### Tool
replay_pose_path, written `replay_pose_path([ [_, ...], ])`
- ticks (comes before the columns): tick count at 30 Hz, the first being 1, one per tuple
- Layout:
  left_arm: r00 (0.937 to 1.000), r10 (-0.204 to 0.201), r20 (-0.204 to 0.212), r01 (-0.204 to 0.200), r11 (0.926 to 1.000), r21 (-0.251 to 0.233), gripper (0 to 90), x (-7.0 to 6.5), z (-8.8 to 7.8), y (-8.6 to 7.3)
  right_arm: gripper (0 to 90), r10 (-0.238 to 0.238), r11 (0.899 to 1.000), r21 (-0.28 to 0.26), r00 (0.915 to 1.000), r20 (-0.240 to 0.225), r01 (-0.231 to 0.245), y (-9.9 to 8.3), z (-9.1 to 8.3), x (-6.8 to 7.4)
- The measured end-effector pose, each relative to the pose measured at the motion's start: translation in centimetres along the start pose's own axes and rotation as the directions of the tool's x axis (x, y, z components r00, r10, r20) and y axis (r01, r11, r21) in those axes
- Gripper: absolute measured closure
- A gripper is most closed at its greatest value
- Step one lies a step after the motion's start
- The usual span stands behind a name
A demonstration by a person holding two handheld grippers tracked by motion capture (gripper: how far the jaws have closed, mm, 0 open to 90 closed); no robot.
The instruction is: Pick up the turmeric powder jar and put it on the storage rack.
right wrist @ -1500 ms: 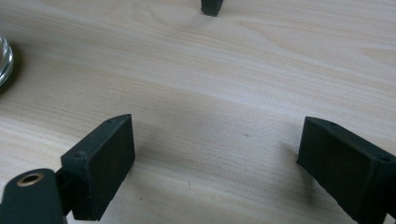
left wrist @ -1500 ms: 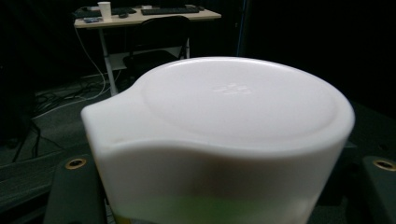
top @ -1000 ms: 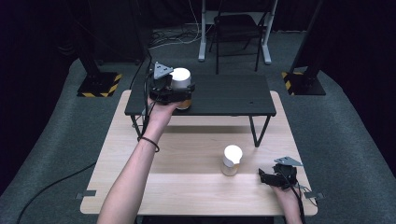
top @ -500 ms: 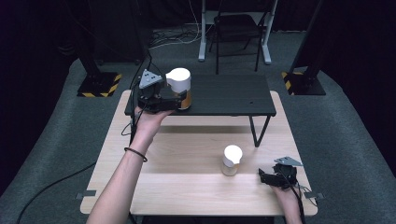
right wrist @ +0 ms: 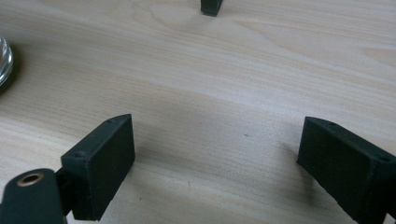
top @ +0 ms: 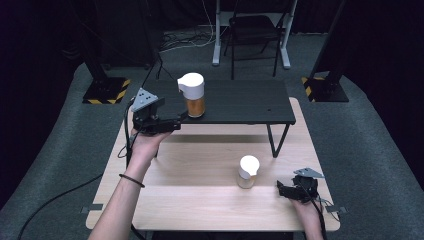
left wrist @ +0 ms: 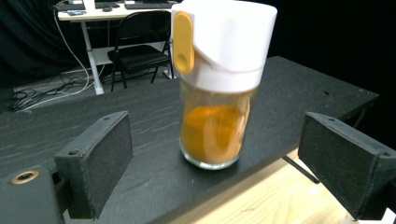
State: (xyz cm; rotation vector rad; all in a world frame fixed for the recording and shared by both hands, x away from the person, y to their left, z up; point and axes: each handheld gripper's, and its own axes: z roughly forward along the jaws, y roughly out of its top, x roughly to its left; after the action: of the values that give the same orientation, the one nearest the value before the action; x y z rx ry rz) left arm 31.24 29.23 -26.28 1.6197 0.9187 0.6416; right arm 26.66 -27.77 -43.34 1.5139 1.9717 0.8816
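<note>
A glass jar of orange powder with a white flip lid (top: 192, 95) stands upright on the black raised shelf (top: 240, 102), near its left front corner. My left gripper (top: 178, 120) is open just left of and in front of the jar and does not touch it. In the left gripper view the jar (left wrist: 217, 126) stands beyond the two black pads (left wrist: 100, 163), which have nothing between them. A second, smaller white-lidded jar (top: 248, 171) stands on the wooden table (top: 200, 200). My right gripper (top: 281, 190) rests open on the table to its right, with its pads (right wrist: 105, 163) over bare wood.
The shelf stands on thin black legs, one (top: 272, 141) behind the small jar, its foot (right wrist: 211, 7) at the top of the right gripper view. The small jar's glass base (right wrist: 3, 60) shows at that view's left edge. A chair (top: 255, 30) and desk legs stand beyond.
My left gripper has drawn back from the tall jar, leftward and toward the person, and sunk a little. The jar stays on the shelf. The right gripper has not moved.
</note>
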Motion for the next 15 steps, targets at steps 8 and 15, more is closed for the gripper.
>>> replay_pose_path([
  [8, 0.9999, -0.007, -0.012, 0.007, 0.9994, -0.033, 9.8, 0.3, -2.3, -2.3, 9.8, 0.0, 1.0, 0.0, 1.0, 0.0, 0.0, 0.0, 0.0, 0.0],
  [15, 0.9999, 0.001, -0.014, -0.002, 0.9997, -0.025, 9.7, 0.3, -3.3, -4.0, 9.8, 0.001, 1.0, 0.0, 1.0, 0.001, -0.001, 0.0, 0.0, 0.0],
])
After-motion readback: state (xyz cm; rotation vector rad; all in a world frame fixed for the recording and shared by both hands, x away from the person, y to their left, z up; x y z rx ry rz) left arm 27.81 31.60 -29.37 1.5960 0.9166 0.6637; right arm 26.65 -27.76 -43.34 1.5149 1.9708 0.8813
